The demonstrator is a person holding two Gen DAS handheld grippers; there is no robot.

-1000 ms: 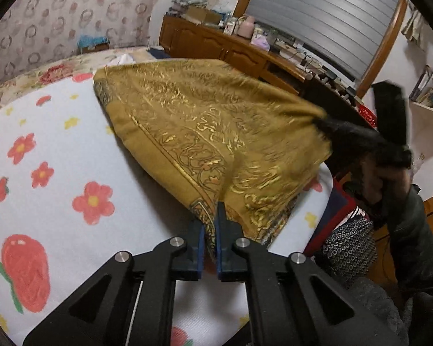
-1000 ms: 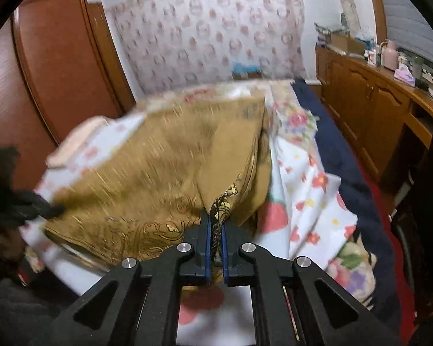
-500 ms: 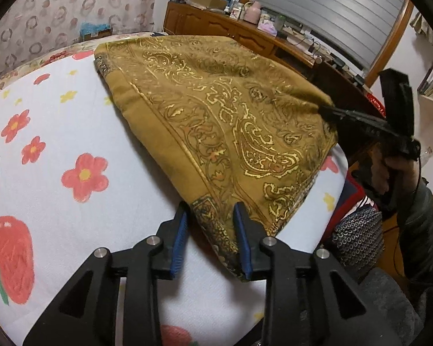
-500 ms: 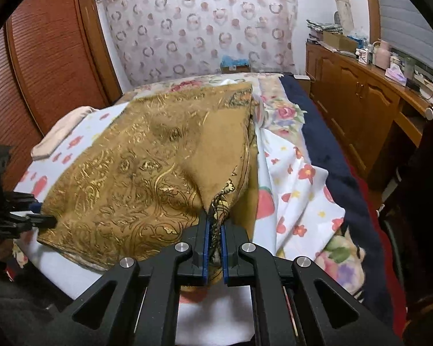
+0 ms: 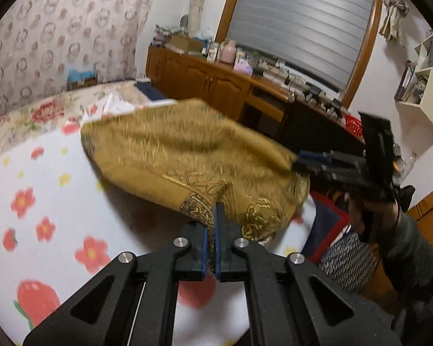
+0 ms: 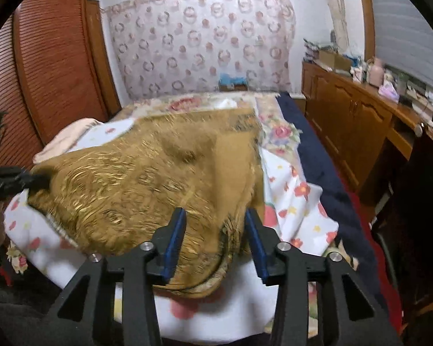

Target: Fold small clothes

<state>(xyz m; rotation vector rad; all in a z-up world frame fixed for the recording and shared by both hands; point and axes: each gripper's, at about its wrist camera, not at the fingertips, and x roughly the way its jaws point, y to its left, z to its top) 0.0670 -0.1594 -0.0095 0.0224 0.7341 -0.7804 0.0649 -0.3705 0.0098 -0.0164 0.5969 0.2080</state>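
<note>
A mustard-gold cloth [image 5: 187, 150] with a shiny paisley print lies bunched on the white flowered bed sheet [image 5: 43, 196]. My left gripper [image 5: 212, 219] is shut on its patterned near hem, and that corner is lifted off the sheet. In the right wrist view the same cloth [image 6: 147, 178] spreads ahead of my right gripper [image 6: 215, 212]. Its jaws are opening, with the cloth's edge loose between the blue pads. The left gripper [image 6: 33, 178] shows at the cloth's left corner. From the left wrist view the right gripper [image 5: 301, 160] sits at the cloth's right corner.
A wooden sideboard [image 5: 216, 83] crowded with small items runs along the bed's right side. A navy blanket [image 6: 317, 155] covers the bed's right edge. A brown slatted wardrobe [image 6: 52, 66] stands on the left, with a pale pink cloth [image 6: 69, 138] beside it. A person's hand and grey sleeve [image 5: 395, 230] hold the right gripper.
The left gripper opened, then shut again on the cloth's hem and rose with it. The right gripper, shut on the cloth's edge before, now has its jaws apart. The cloth has bunched up.
</note>
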